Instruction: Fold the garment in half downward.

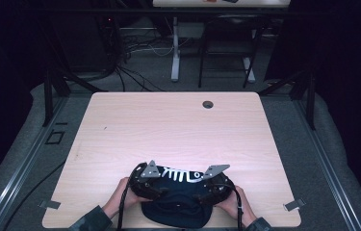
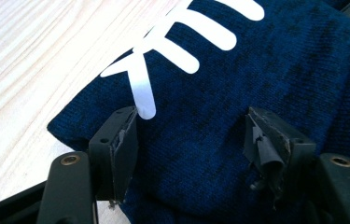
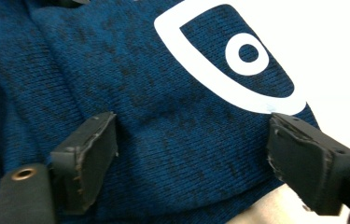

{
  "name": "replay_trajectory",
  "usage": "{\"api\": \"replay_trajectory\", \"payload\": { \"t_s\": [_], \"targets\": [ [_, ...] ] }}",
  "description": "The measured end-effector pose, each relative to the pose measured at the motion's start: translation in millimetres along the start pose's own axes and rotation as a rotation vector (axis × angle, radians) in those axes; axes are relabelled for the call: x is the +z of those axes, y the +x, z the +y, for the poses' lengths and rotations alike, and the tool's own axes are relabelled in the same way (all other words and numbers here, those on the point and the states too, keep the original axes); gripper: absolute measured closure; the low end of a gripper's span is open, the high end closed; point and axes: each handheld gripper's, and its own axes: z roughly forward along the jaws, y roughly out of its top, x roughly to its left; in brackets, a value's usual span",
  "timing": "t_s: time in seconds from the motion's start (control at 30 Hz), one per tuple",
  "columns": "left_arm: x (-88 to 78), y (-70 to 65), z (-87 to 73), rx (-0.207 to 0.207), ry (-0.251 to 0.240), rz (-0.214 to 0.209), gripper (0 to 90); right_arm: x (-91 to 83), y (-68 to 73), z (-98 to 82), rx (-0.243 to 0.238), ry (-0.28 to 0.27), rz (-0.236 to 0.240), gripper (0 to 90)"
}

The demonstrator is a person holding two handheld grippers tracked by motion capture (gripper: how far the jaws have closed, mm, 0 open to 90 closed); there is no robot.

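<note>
Both your hands sit at the near edge of the bench (image 1: 120,125), left hand (image 1: 120,196) and right hand (image 1: 233,202), each wrapped around its tool. Your left gripper (image 2: 189,135) has its jaws spread apart over the dark blue knit garment (image 1: 175,207), one pad right beside the end of a white printed stripe, neither pad pinching any fabric as far as I can see. Your right gripper (image 3: 200,149) is the same deal: jaws wide apart, blue knit between them, with the white fish-head print (image 3: 238,60) just past the tips. From the high view, the garment is bunched in a heap at the front middle of the bench, between the two grippers, white fishbone graphic (image 1: 182,174) facing up along its far side. A small round hole (image 1: 208,104) sits in the bench near the far edge.
</note>
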Motion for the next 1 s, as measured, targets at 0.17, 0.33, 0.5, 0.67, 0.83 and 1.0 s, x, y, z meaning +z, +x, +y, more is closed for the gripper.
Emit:
{"api": "replay_trajectory", "payload": {
  "t_s": [0.17,0.33,0.5,0.67,0.83,1.0],
  "targets": [
    [2.5,2.9,-1.6,-0.022,0.007,0.019,30.5,4.8,-4.8,5.0,-0.025,0.014,-0.037,10.8],
    [7.3,6.5,1.0,-0.039,-0.006,0.058,28.9,10.1,-19.8,10.2,-0.005,0.021,-0.051,6.9],
    [15.8,20.6,7.6,-0.059,-0.025,0.078,28.3,14.0,-35.2,18.1,0.000,0.027,-0.090,4.4],
    [25.5,36.1,17.6,-0.079,-0.023,0.096,26.0,19.5,-55.1,23.6,0.042,0.017,-0.111,1.3],
    [28.5,39.7,20.1,-0.088,-0.030,0.099,24.9,21.1,-64.6,23.6,0.077,0.011,-0.113,0.0],
    [27.2,40.7,19.2,-0.087,-0.038,0.098,23.6,21.0,-62.9,22.9,0.083,0.001,-0.128,0.0]
  ]
}}
